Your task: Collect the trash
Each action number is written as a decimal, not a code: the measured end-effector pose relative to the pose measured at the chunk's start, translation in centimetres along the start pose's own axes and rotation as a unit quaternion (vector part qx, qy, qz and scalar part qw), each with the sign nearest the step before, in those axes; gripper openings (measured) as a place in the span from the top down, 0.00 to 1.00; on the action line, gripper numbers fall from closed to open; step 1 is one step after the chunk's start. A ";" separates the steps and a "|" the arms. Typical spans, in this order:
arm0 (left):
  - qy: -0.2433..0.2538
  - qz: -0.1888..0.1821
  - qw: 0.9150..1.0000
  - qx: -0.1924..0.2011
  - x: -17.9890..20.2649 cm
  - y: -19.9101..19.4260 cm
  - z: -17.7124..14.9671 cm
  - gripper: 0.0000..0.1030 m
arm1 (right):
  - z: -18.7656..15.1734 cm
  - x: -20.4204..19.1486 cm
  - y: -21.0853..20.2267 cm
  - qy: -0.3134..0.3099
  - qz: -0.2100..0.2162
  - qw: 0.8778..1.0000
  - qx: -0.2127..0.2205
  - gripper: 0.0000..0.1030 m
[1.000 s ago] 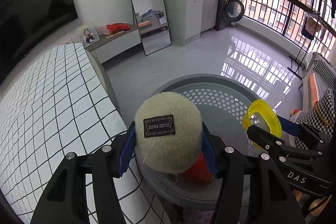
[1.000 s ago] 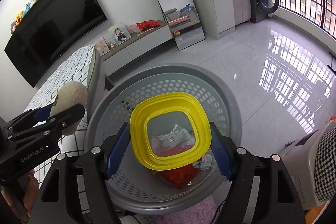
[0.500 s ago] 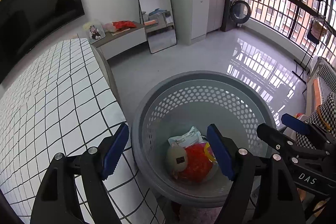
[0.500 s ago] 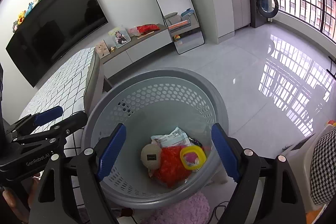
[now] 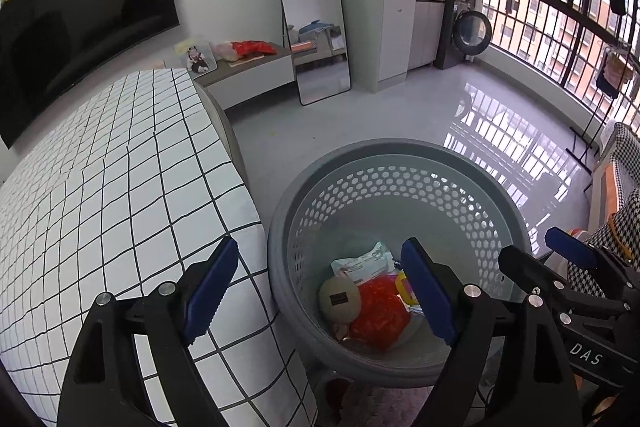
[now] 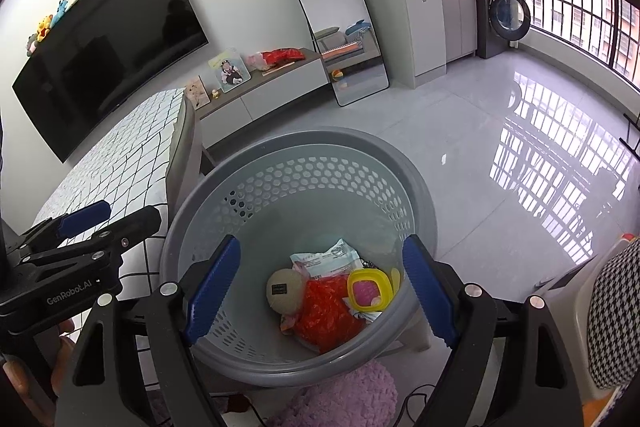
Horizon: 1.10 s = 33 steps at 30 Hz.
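A grey perforated basket (image 5: 400, 155) (image 6: 304, 143) stands on the floor below both grippers. In it lie a cream fluffy ball with a black label (image 5: 340, 301) (image 6: 285, 289), a red plastic bag (image 5: 380, 315) (image 6: 328, 315), a yellow container (image 6: 368, 289) and a white packet (image 5: 362, 263) (image 6: 324, 259). My left gripper (image 5: 318, 291) is open and empty above the basket's left rim. My right gripper (image 6: 320, 289) is open and empty over the basket. Each gripper shows at the other view's edge.
A bed with a white grid-pattern cover (image 5: 100, 187) lies at the left, touching the basket. A pink fluffy item (image 6: 348, 395) lies in front of the basket. A houndstooth chair (image 6: 616, 311) stands at the right. Shiny floor (image 6: 500, 147), a mirror and a TV cabinet lie beyond.
Both grippers opened: the fluffy ball left my left gripper and the yellow container left my right, and both now lie in the basket. The grippers have since drawn back slightly.
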<state>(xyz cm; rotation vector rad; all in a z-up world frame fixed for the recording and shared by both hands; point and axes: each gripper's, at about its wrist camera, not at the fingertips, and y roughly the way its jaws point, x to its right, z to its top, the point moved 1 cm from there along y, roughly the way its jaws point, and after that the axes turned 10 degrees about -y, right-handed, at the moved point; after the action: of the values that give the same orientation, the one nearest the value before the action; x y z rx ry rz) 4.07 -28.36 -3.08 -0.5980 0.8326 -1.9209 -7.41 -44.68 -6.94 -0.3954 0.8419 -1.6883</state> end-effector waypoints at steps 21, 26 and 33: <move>-0.008 0.011 1.000 0.008 -0.9 -0.2 0.3 0.11 | 0.2 -0.6 -0.2 -0.006 -0.009 1.000 0.003 0.23; -0.006 0.017 1.000 0.006 -0.8 0.0 0.4 0.07 | 0.3 -0.7 -0.1 -0.006 -0.010 1.000 0.001 0.23; -0.005 0.019 1.000 0.003 -0.8 0.5 0.5 0.06 | 0.3 -0.6 -0.1 -0.007 -0.015 1.000 0.003 0.23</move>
<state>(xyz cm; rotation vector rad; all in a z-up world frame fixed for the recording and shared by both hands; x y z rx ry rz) 5.04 -27.97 -3.20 -0.5826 0.8265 -1.8834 -7.14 -44.17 -6.59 -0.4167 0.8230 -1.7130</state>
